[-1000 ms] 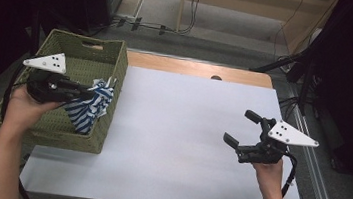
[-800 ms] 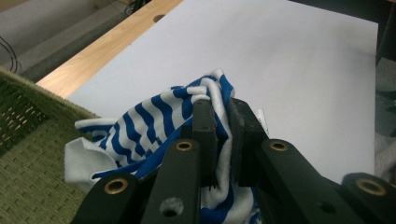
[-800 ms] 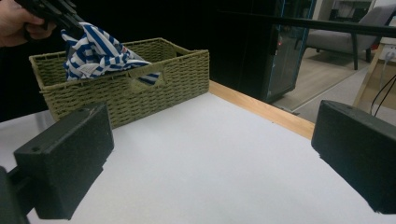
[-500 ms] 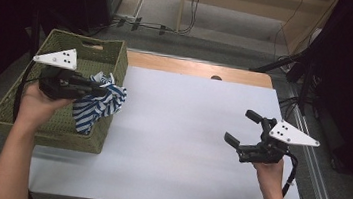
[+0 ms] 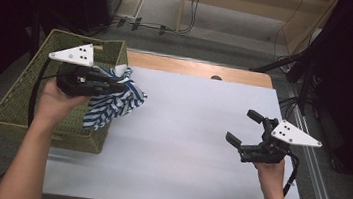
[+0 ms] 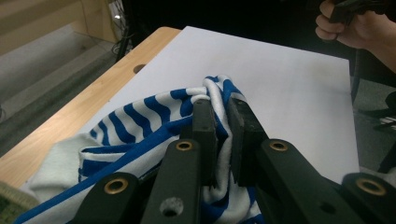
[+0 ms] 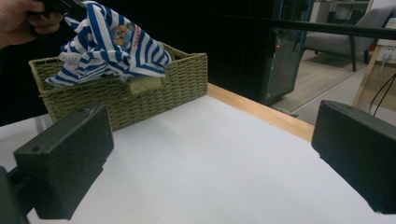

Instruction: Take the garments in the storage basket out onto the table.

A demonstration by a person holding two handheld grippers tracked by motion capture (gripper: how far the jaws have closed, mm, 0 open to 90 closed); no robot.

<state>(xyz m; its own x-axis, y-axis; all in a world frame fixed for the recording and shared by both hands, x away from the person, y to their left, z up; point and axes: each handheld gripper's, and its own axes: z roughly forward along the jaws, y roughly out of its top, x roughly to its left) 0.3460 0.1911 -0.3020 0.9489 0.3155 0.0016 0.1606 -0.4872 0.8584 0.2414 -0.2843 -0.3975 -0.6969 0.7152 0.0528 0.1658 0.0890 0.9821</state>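
Note:
A blue-and-white striped garment (image 5: 114,101) hangs bunched from my left gripper (image 5: 121,87), which is shut on a fold of it above the right rim of the woven green basket (image 5: 17,106). In the left gripper view the two black jaws pinch the striped cloth (image 6: 140,126) between them. From the right gripper view the garment (image 7: 109,44) dangles over the basket (image 7: 154,86), with a small cartoon print on it. My right gripper (image 5: 245,129) hovers low over the white table cover at the right, jaws wide apart and nothing between them.
A white sheet (image 5: 184,145) covers most of the wooden table (image 5: 193,67), whose bare edge shows at the back. The basket stands at the table's left end. Dark equipment and cables lie on the floor behind.
My left gripper has lifted the striped garment up out of the basket and carried it rightwards over the rim. The right gripper has stayed put.

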